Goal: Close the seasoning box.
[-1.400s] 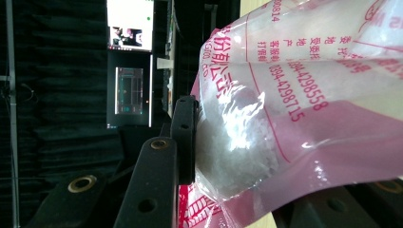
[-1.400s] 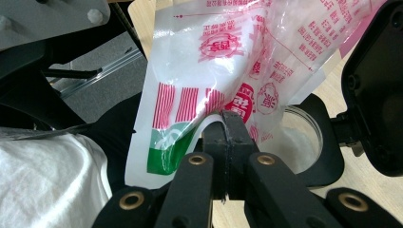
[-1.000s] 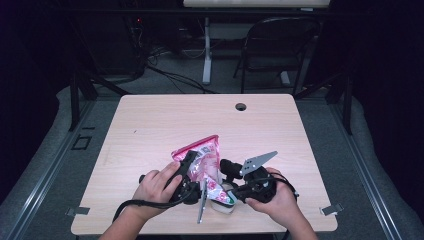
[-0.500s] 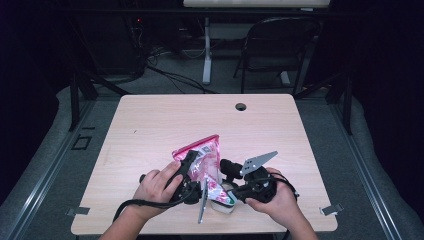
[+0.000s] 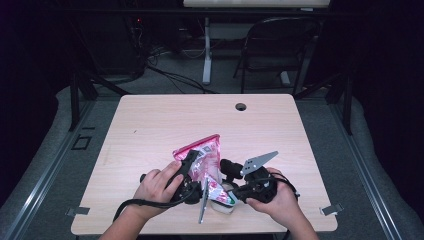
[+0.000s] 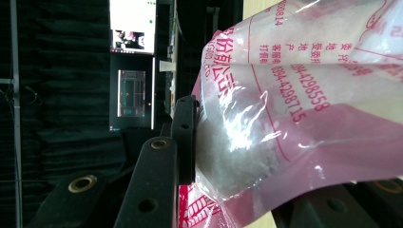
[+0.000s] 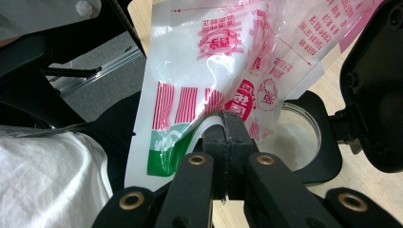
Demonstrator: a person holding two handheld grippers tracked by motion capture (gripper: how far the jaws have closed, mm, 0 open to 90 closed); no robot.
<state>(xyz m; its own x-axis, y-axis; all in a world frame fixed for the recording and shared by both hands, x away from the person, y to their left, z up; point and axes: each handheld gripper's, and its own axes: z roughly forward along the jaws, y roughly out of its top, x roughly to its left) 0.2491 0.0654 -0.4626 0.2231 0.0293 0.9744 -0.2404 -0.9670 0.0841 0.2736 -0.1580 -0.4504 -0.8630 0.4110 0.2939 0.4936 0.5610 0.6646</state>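
Pink-and-white printed plastic bag [image 5: 202, 159] w/ white powder: we keep left gripper [image 5: 191, 170] and right gripper [image 7: 225, 137] both clamped on its film, tipping slowly over the round clear dish [image 7: 297, 137], lower centre.

A glossy, crinkled plastic bag [image 7: 228, 61] is being shown over a matt, pale wood-grain table [image 5: 165, 120].

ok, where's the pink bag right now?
High view: the pink bag sits near the table's front edge, centre, held between the left gripper and right gripper, over a round container.
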